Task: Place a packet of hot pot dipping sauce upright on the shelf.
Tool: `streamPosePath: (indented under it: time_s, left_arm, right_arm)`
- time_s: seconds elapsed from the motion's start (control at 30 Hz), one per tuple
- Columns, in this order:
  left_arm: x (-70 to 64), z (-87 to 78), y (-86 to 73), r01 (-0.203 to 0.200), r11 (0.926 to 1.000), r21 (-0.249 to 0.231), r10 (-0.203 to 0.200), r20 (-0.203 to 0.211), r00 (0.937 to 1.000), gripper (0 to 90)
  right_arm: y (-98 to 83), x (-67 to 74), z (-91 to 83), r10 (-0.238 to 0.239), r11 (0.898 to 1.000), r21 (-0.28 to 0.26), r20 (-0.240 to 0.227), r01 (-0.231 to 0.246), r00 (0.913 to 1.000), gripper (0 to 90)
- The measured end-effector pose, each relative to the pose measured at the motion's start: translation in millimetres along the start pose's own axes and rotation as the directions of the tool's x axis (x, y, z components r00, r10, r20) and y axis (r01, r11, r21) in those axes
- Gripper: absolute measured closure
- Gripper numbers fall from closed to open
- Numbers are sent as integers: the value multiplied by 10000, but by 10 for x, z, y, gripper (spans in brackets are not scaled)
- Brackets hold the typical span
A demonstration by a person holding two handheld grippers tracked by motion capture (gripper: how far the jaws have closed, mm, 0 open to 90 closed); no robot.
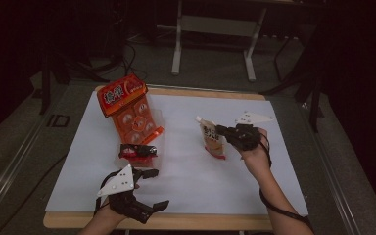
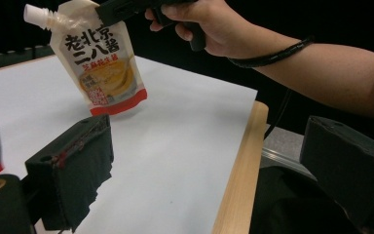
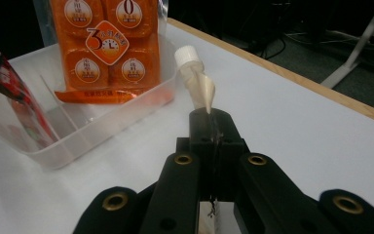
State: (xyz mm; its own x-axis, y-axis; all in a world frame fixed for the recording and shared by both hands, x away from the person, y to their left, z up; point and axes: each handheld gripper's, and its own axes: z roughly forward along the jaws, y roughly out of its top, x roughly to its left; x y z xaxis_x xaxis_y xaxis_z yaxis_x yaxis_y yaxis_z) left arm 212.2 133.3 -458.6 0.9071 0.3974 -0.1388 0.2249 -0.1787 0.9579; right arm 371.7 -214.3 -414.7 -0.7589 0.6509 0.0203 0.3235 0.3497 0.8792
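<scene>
A clear plastic tray [image 1: 152, 155] sits on the white sheet covering the worktop [image 1: 186, 161], toward its left half. An orange multipack of small cups [image 1: 127, 105] leans upright in the tray's far end, and a dark red-and-black packet [image 1: 136, 151] lies in its near end. In the right claw view the tray's thin wall stands just beside the pouch's spout, with the orange pack close behind it. Beyond the worktop's far edge stands a pale metal frame [image 1: 215, 34] on the floor, well apart from everything handled.

The right claw [image 1: 223, 130] is clenched on a spouted sauce pouch [image 1: 212, 139], gripping it at the top edge just below the white cap; its jaws are pressed together on the thin film, and the cap pokes out past them. The pouch hangs tilted, its red bottom edge close to the sheet; whether it touches cannot be told. It is to the right of the tray, apart from it.

The left claw [image 1: 154, 188] hovers near the worktop's near edge, just in front of the tray, its jaws spread wide with nothing between them.
</scene>
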Motion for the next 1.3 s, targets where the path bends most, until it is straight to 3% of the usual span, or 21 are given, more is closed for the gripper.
streamPosePath:
  time_s: [0.23, 0.53, 0.7, 1.03, 1.3]
  left_arm:
    - [51, 114, 118, 94, 10000, -14, -94, 114, 9999, 57]
    - [57, 271, 277, 148, 9997, 212, -152, 176, 9997, 58]
    - [91, 317, 364, 177, 9998, 95, -178, 112, 9998, 61]
    - [138, 457, 530, 174, 9998, 44, -175, 256, 9995, 68]
    - [147, 535, 615, 18, 10000, -49, -16, 313, 9995, 84]
  right_arm:
    - [20, 96, -268, 58, 9993, -363, -63, -60, 10000, 899]
    - [98, 312, -676, -352, 9935, -1093, -373, 309, 9987, 899]
    - [118, 426, -839, -505, 9894, -1390, -627, 414, 9968, 899]
    - [108, 654, -1042, -810, 9805, -1879, -1242, 568, 9889, 899]
    - [126, 790, -1100, -1010, 9753, -2110, -1666, 646, 9808, 898]
